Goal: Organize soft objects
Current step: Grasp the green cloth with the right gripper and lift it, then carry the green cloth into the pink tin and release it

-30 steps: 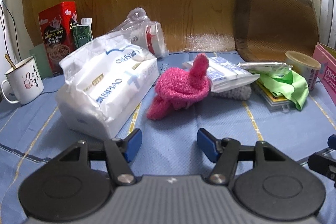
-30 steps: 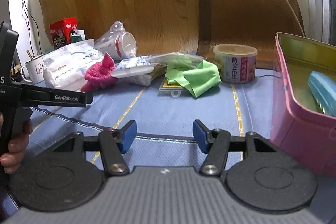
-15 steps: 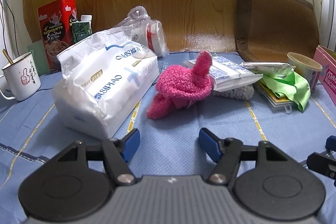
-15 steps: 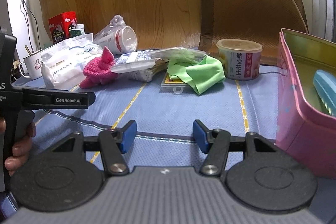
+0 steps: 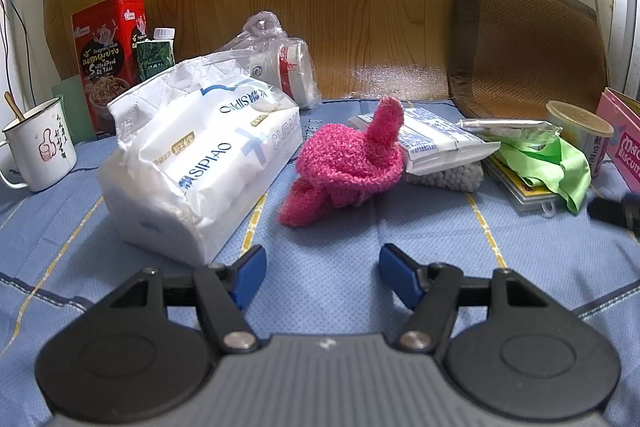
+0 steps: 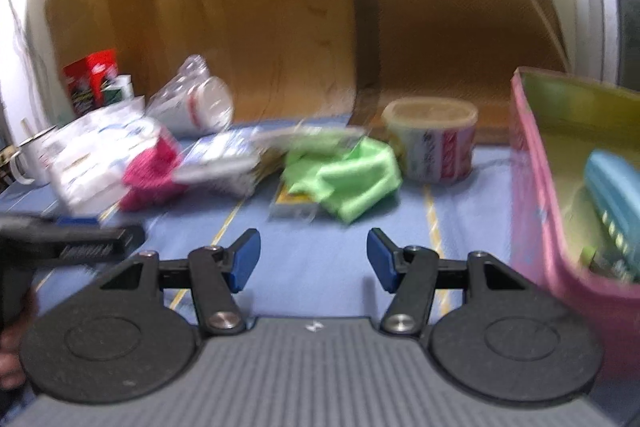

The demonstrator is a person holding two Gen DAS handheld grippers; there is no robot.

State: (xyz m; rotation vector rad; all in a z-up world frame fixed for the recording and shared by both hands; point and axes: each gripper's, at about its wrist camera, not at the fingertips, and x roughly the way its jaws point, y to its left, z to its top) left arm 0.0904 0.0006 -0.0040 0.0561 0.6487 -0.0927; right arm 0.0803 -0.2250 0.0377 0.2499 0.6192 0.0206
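Observation:
A fuzzy pink sock [image 5: 348, 163] lies bunched on the blue cloth, just ahead of my open, empty left gripper [image 5: 322, 277]. It also shows in the blurred right wrist view [image 6: 154, 175]. A green cloth [image 5: 556, 163] lies draped over a flat case at the right, and shows ahead of my open, empty right gripper [image 6: 314, 259] as a green cloth [image 6: 348, 179]. A white tissue pack [image 5: 200, 163] lies left of the sock. A pink tin box [image 6: 560, 187] stands at the right, holding a light blue object [image 6: 612, 187].
A white mug [image 5: 38, 147], a red snack box [image 5: 108, 59], a bagged stack of cups [image 5: 284, 67], flat packets [image 5: 436, 143] and a round peanut tub [image 6: 432, 143] stand around. A brown woven mat [image 5: 528, 43] leans on the wall. The left gripper's body [image 6: 64, 247] shows in the right wrist view.
My left gripper has moved closer to the pink sock. My right gripper has moved forward and swung toward the green cloth; its view is now blurred. Both jaws stay open.

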